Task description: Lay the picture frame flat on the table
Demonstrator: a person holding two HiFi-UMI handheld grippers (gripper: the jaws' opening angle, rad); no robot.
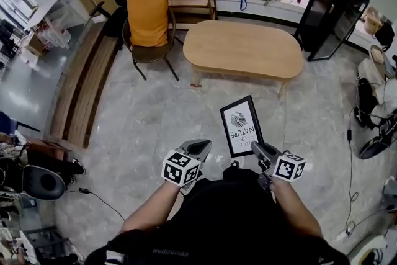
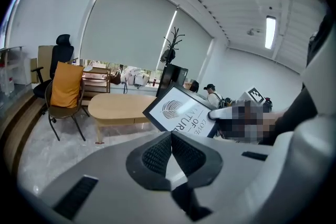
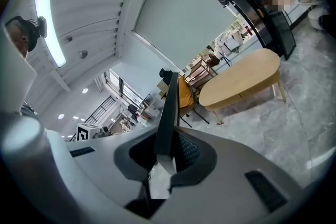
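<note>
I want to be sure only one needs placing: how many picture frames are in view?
1. The picture frame is clamped by its edge in the right gripper, short of the wooden table. Others could hide in far clutter.

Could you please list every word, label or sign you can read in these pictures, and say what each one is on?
"LOVE OF NATURE": on the white face of the black-rimmed picture frame.
White lettering on the person's black top: too blurred to read.
Square black-and-white patterns on the grippers' marker cubes: codes only, no words.
</note>
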